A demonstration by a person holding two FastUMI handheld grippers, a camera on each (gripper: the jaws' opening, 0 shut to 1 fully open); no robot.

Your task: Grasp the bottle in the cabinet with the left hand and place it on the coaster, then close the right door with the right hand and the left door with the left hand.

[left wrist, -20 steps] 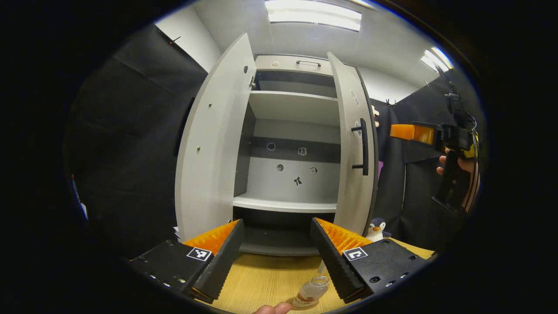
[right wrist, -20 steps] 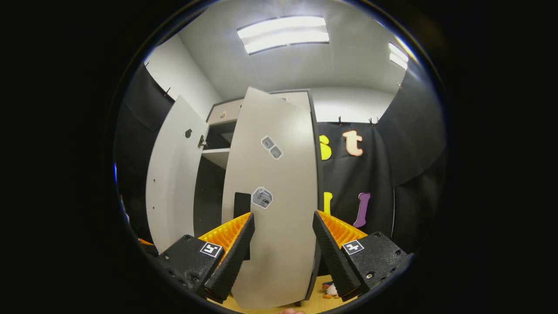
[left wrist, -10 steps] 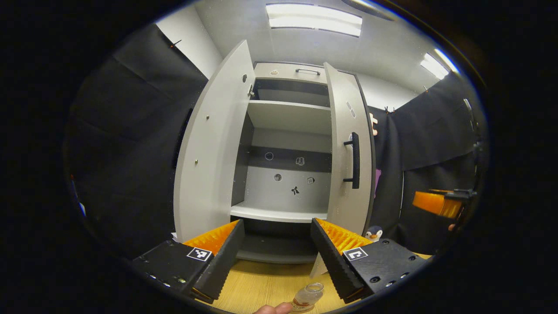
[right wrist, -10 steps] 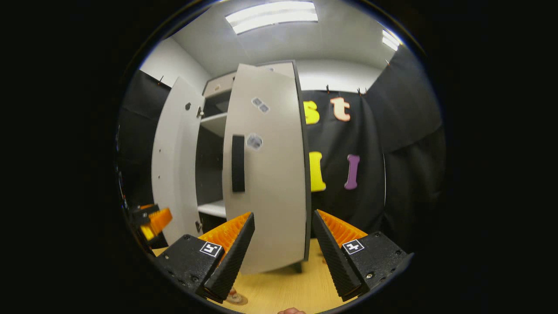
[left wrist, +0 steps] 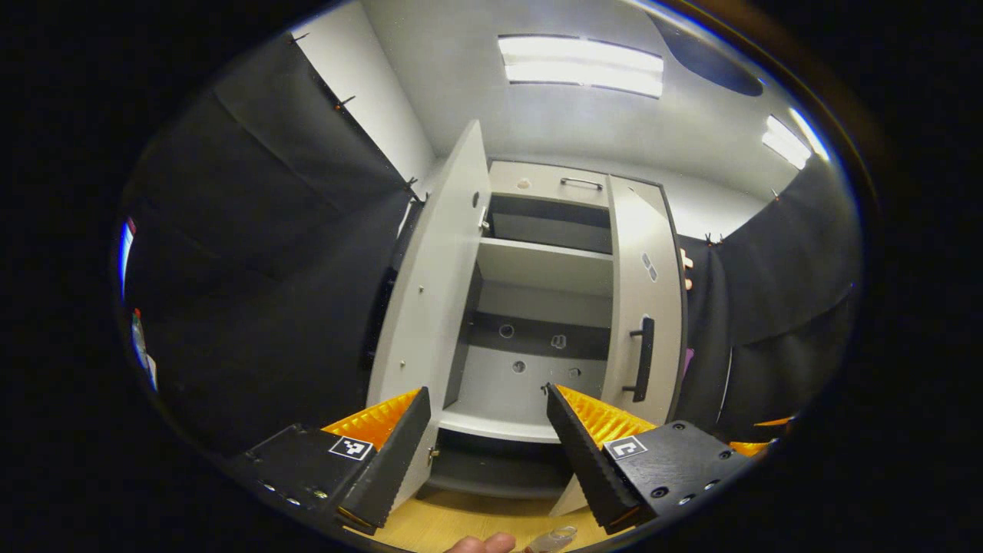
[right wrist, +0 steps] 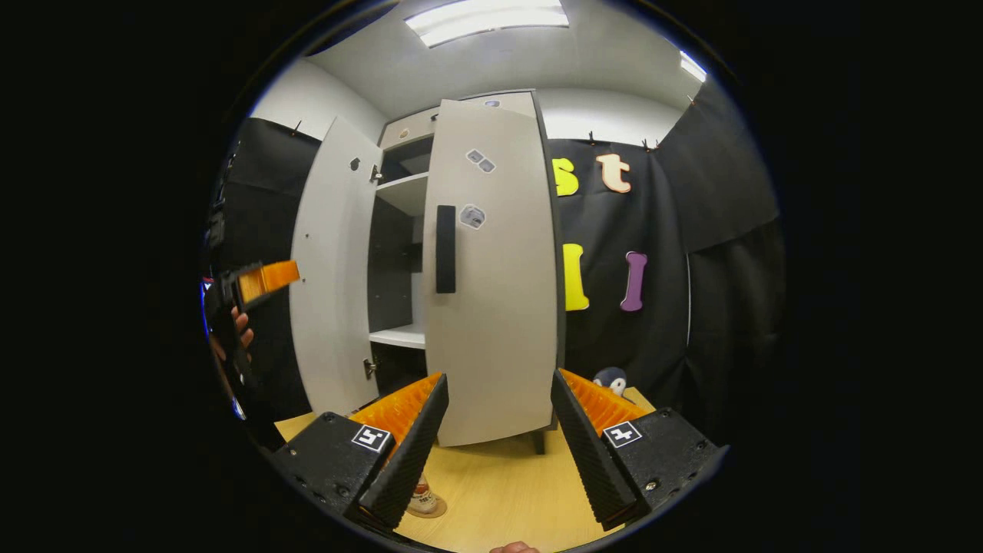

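The left claw [left wrist: 485,449] is spread wide and holds nothing. Ahead of it stands the tall grey wooden cabinet [left wrist: 537,269] with both doors open. The right claw [right wrist: 493,445] is spread and empty too. The small clear bottle [right wrist: 421,497] stands on the wooden table [right wrist: 499,491], just beside its left finger.

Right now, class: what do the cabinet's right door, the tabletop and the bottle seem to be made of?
Right door: matte grey laminated board, probably; flat, no grain.
Tabletop: pale wood or wood-look laminate; faint grain.
Bottle: clear glass or plastic; see-through.
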